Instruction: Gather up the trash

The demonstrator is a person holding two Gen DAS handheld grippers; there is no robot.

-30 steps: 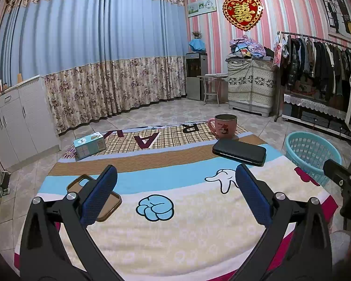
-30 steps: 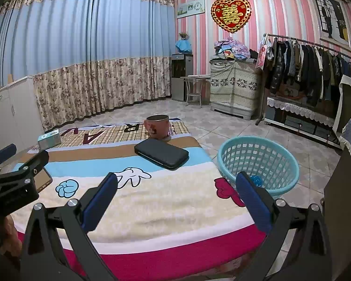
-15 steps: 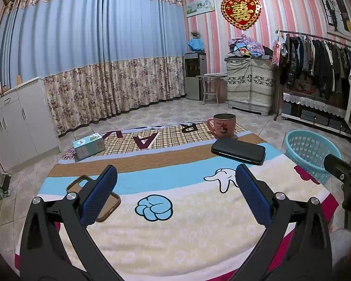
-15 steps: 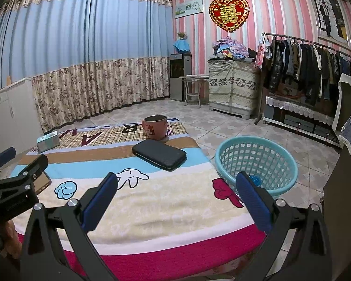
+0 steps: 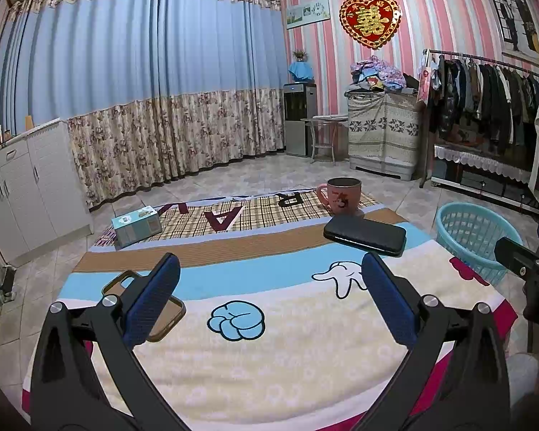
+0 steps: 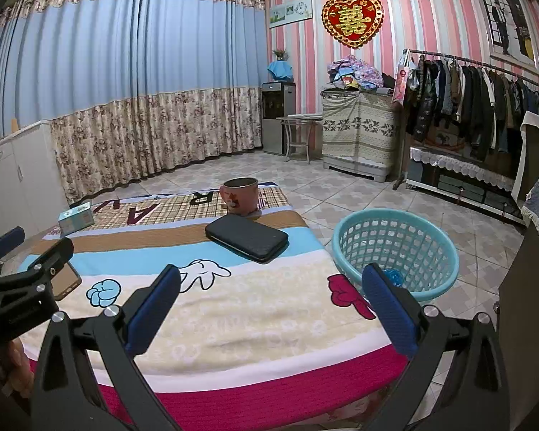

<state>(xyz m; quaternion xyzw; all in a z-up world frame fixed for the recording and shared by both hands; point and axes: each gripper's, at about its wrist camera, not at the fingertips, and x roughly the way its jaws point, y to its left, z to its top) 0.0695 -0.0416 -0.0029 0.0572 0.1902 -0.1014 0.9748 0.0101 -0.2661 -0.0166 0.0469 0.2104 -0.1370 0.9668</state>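
Turquoise plastic basket (image 6: 395, 248) stands on the tiled floor just beside the table (image 6: 233, 323), a small blue scrap (image 6: 391, 276) inside. Both the left gripper (image 5: 269, 301) and right gripper (image 6: 269, 301) hover over the cloth, jaws spread wide, holding nothing.

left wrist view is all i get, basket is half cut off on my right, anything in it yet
Observer: Yes. The right wrist view shows one small blue item inside the basket, low against its near wall. It is too small to identify.
Operator: ok and the right gripper, i only see its side, open or shut
Observer: Open. Its own camera shows the jaws spread wide with nothing between them.
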